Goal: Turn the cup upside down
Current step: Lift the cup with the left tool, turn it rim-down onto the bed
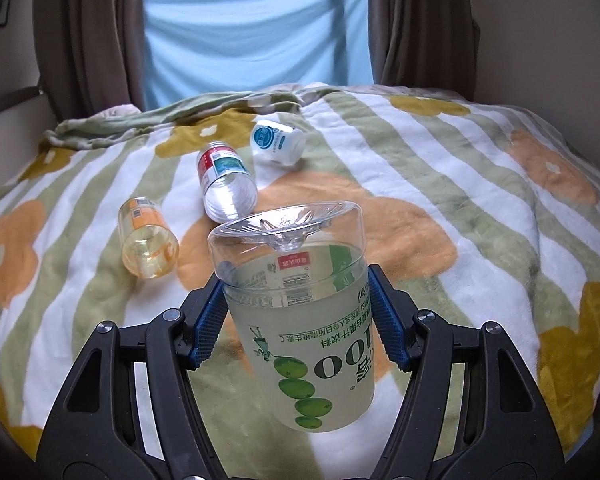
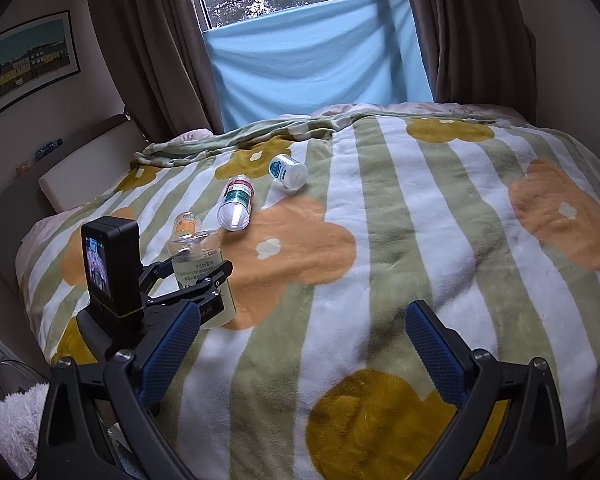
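Observation:
A clear plastic cup [image 1: 300, 320] with a pale green label stands upside down, its base up and its label text inverted, tilted slightly. My left gripper [image 1: 296, 308] is shut on it, blue pads pressed on both sides, holding it at the flowered blanket [image 1: 440, 184]. In the right wrist view the same cup [image 2: 200, 260] and the left gripper [image 2: 198, 274] sit at the left. My right gripper [image 2: 300, 344] is open and empty above the blanket [image 2: 420, 240], well right of the cup.
Three other cups lie on their sides beyond: an orange-labelled one [image 1: 148, 236], a red-and-teal-labelled one [image 1: 226, 182] and a white one with a blue label [image 1: 278, 142]. A headboard [image 2: 28, 184] is at left; curtains and a blue sheet [image 1: 256, 44] hang behind.

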